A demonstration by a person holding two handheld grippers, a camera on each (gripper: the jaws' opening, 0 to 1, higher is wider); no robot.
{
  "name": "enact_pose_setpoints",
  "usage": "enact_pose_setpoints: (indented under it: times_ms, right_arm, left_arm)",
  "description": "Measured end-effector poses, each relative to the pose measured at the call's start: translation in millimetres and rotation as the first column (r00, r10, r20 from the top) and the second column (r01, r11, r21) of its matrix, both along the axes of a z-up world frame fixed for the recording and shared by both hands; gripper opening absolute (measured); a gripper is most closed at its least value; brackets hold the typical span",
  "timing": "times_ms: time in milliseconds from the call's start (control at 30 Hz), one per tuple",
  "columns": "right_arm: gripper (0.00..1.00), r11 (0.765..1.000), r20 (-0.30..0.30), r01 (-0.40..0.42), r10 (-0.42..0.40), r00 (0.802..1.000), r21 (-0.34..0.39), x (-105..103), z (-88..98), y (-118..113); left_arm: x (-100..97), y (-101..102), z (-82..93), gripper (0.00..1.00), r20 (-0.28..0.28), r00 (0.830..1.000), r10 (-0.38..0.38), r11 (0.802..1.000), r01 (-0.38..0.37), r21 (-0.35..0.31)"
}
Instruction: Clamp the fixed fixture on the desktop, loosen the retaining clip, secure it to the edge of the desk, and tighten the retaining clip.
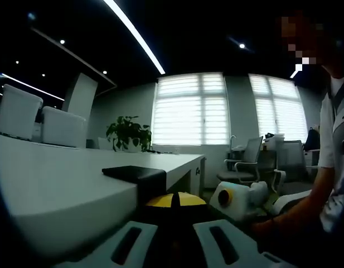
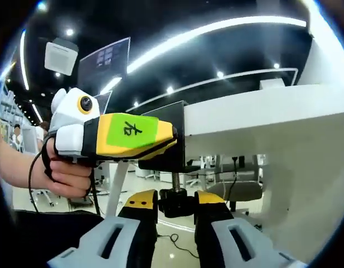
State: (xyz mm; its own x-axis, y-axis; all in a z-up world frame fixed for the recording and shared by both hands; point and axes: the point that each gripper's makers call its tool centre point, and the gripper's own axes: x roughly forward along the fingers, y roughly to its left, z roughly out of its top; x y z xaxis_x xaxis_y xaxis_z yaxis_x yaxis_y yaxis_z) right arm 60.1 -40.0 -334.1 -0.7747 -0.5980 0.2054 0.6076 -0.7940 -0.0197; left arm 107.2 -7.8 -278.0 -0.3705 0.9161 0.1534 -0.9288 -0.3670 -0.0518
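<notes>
In the right gripper view the right gripper has its yellow-and-grey jaws clenched on the black round knob at the lower end of a threaded metal screw. That screw runs up into the black clamp fixture, which sits on the edge of the white desk. Just left of the fixture, the left gripper, with a yellow body and a green label, reaches in with its tip at the fixture; a hand holds it at its near end.

In the left gripper view the left gripper's grey jaws rise from the bottom with dark and yellow parts between them; whether they grasp the fixture I cannot tell. The fixture's black flat top plate lies on the near edge of the desk. Farther off stand a green potted plant and grey office chairs.
</notes>
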Motion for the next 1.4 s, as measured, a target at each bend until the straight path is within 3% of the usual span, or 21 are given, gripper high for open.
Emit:
enact_pose_setpoints:
  times_ms: [233, 333, 400, 467, 633, 767, 933, 1000, 1067, 1300, 1367, 1400]
  right_arm:
    - [0.23, 1.0, -0.007, 0.032, -0.032, 0.999, 0.0, 2.3, -1.6, -0.6]
    - [0.29, 0.99, 0.008, 0.137, -0.138, 0.99, 0.03, 1.0, -7.6, 9.8]
    - [0.3, 0.979, 0.036, 0.202, -0.202, 0.979, 0.009, 5.9, -11.7, 15.0]
    - [0.3, 0.971, 0.064, 0.24, -0.238, 0.969, -0.014, 11.4, -14.3, 15.8]
    - [0.31, 0.959, 0.037, 0.283, -0.284, 0.958, 0.018, 13.1, -7.4, 7.2]
    - [0.33, 0.955, 0.041, 0.29, -0.293, 0.955, 0.067, 1.7, -13.4, 0.0]
    - [0.31, 0.955, 0.049, 0.294, -0.296, 0.954, 0.043, -7.2, -12.3, 2.7]
    - [0.28, 0.959, 0.079, 0.283, -0.282, 0.956, -0.002, -9.9, -12.2, 4.6]
    - [0.25, 0.959, 0.071, 0.282, -0.282, 0.957, 0.011, -12.2, -13.2, 7.1]
    - [0.25, 0.976, 0.065, 0.216, -0.216, 0.974, -0.006, -9.1, -14.4, 4.4]
    - [0.25, 0.981, 0.028, 0.187, -0.189, 0.982, 0.062, -9.0, -13.5, 1.5]
    - [0.25, 0.986, 0.027, 0.158, -0.159, 0.987, 0.063, -9.5, -13.8, -0.3]
  left_arm:
    - [-0.5, -0.1, -0.9, 0.01, 0.001, 1.0, 0.001, 1.0, -0.001, -0.001]
    - [-0.7, -0.2, -1.0, 0.01, 0.0, 1.0, 0.002, 1.0, -0.002, -0.002]
    - [-0.8, -0.3, -1.1, 0.01, 0.0, 1.0, 0.002, 1.0, -0.002, -0.004]
    - [-0.9, -0.4, -1.1, 0.01, 0.0, 1.0, 0.002, 1.0, -0.002, -0.004]
    - [-1.1, -0.4, -1.2, 0.01, -0.001, 1.0, 0.001, 1.0, -0.001, -0.007]
    - [-1.5, -0.6, -1.1, 0.01, -0.002, 1.0, 0.006, 1.0, -0.006, -0.005]
    - [-1.6, -1.0, -1.3, 0.01, -0.001, 1.0, 0.003, 1.0, -0.003, -0.007]
    - [-1.9, -1.1, -1.2, 0.01, -0.002, 1.0, 0.003, 1.0, -0.003, -0.006]
    - [-2.2, -1.0, -1.1, 0.01, -0.002, 1.0, 0.003, 1.0, -0.003, -0.006]
    - [-2.0, -1.0, -0.8, 0.01, 0.0, 1.0, 0.0, 1.0, 0.0, 0.001]
    - [-2.0, -0.4, -3.3, 0.01, 0.002, 1.0, 0.002, 1.0, -0.002, -0.012]
    - [-2.1, -0.3, -4.2, 0.01, 0.003, 1.0, 0.003, 1.0, -0.003, -0.013]
